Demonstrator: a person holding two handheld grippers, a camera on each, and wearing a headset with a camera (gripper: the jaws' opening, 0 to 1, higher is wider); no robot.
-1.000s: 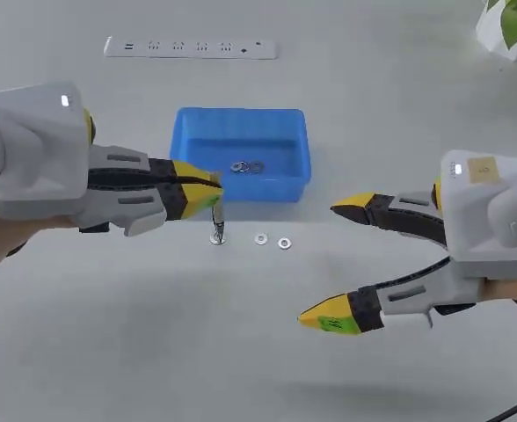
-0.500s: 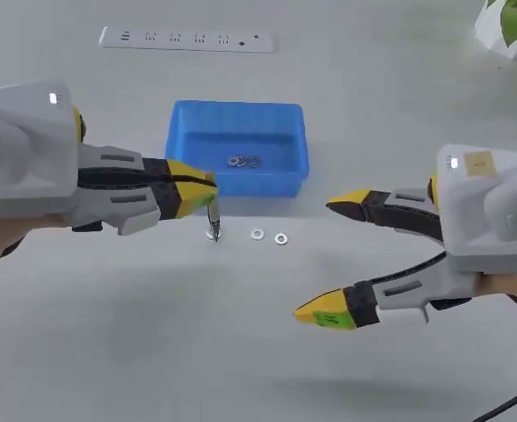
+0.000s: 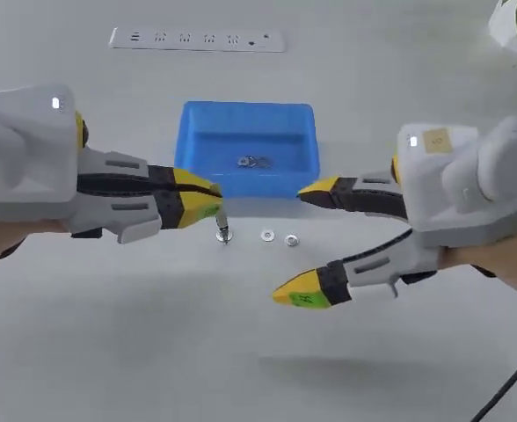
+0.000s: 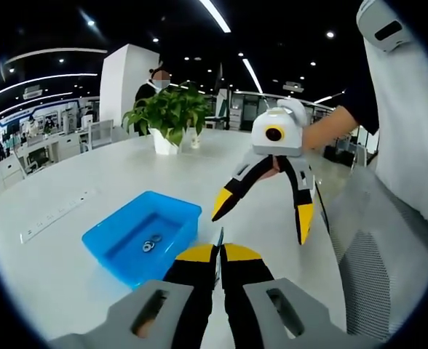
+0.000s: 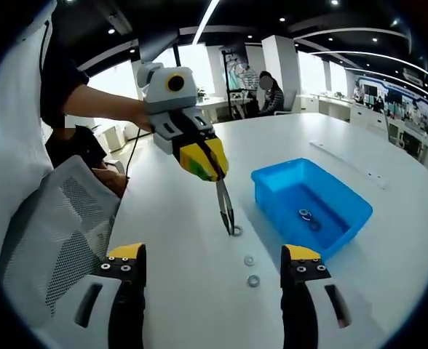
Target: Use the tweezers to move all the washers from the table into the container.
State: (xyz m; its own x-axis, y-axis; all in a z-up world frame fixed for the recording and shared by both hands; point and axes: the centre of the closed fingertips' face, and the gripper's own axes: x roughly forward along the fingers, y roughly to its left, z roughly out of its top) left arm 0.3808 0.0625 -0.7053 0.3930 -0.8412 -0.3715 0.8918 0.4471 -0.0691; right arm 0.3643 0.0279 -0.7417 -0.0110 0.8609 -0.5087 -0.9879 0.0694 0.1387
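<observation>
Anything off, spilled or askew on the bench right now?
Nothing stands out. The blue container sits level with two washers inside; three loose washers lie in a row before it, and the left hand-held gripper holds the tweezers at the leftmost.

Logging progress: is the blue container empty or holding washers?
Not empty: two washers lie on the container floor; three more sit on the table outside, one at the tweezers tips.
</observation>
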